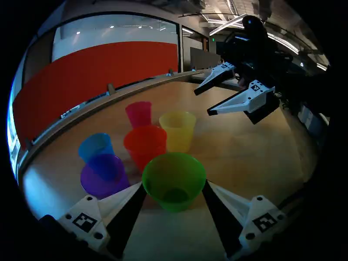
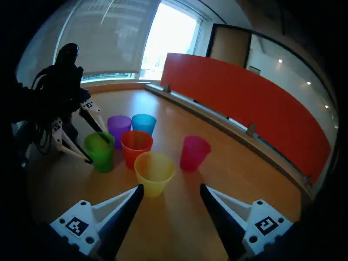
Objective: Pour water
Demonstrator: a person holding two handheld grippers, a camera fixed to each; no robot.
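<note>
Green cup [image 1: 174,169] sitting between the left gripper [image 1: 174,186] jaws, squeeze too close to call, right gripper [image 2: 170,187] jaws spread wide, yellow cup [image 2: 154,170] just ahead.

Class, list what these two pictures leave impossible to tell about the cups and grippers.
Left gripper view: water in the green cup; tinted plastic hides any level.
Right gripper view: whether the left gripper presses that cup; too small, shadowed.
Left gripper view: blue cup base, behind the purple cup.
</note>
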